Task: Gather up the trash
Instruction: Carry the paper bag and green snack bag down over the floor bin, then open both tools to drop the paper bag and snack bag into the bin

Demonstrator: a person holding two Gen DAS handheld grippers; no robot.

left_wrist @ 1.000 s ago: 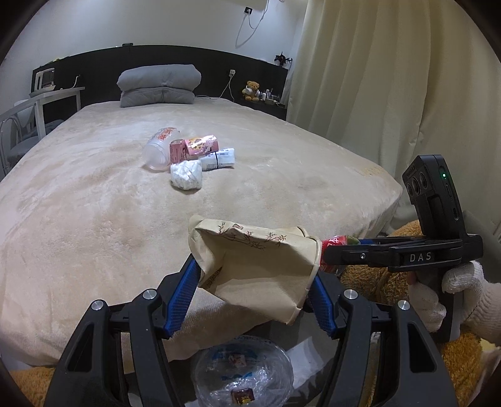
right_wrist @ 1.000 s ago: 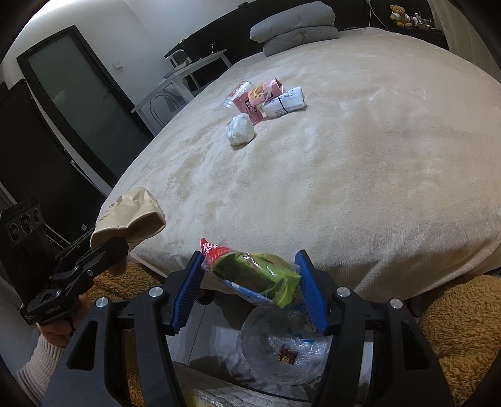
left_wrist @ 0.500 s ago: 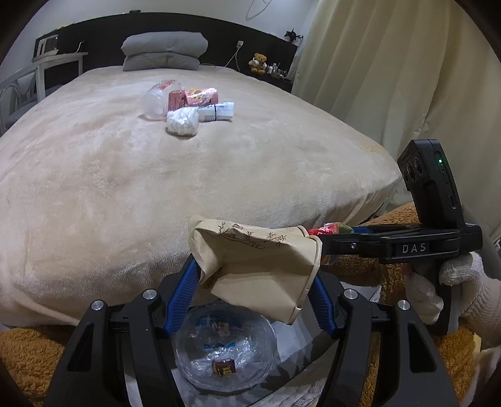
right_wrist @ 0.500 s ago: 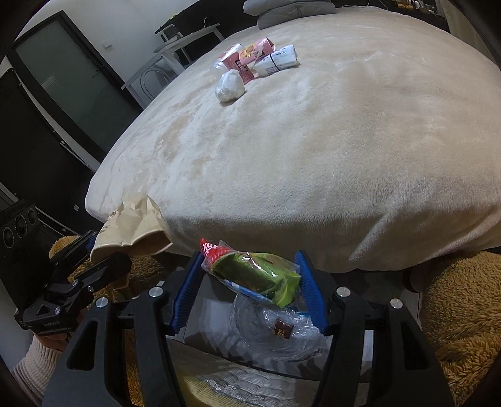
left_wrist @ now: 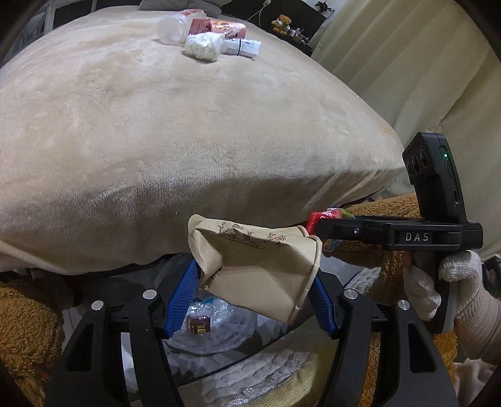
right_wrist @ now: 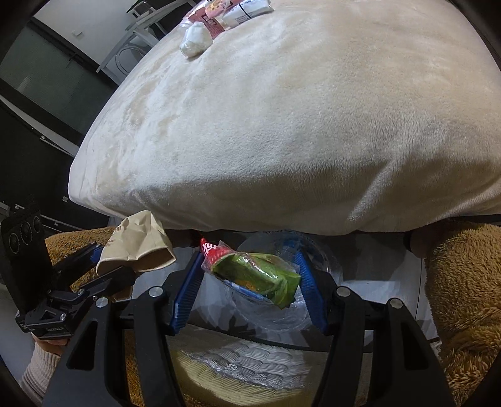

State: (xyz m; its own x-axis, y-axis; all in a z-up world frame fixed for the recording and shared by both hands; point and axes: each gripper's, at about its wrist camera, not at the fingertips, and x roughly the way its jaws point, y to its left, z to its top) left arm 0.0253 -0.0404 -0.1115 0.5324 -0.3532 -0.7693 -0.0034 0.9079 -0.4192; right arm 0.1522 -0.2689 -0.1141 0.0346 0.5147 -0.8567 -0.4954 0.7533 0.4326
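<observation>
My left gripper [left_wrist: 253,281] is shut on a crushed brown paper cup [left_wrist: 260,266] and holds it past the foot of the bed. The cup also shows in the right wrist view [right_wrist: 134,247]. My right gripper [right_wrist: 249,281] is shut on a green and red snack wrapper [right_wrist: 253,272], whose red end shows in the left wrist view [left_wrist: 316,217]. Both hang above a clear plastic bowl [left_wrist: 216,332] holding a small brown wrapper [left_wrist: 198,324]; the bowl shows in the right wrist view [right_wrist: 281,316]. More trash lies far up the bed: a white wad [left_wrist: 203,47], a clear bottle [left_wrist: 172,26], a pink carton [left_wrist: 219,26].
The beige bed [left_wrist: 156,125] fills the view ahead. Brown fluffy fabric [right_wrist: 463,281] lies on both sides below. A patterned cloth [left_wrist: 256,378] lies under the bowl. Cream curtains [left_wrist: 407,62] hang on the right. A white rolled packet [left_wrist: 242,47] lies by the wad.
Both grippers have dropped and drawn back past the bed's foot with their loads. The bed's edge now rises above them and the clear bowl sits closer beneath.
</observation>
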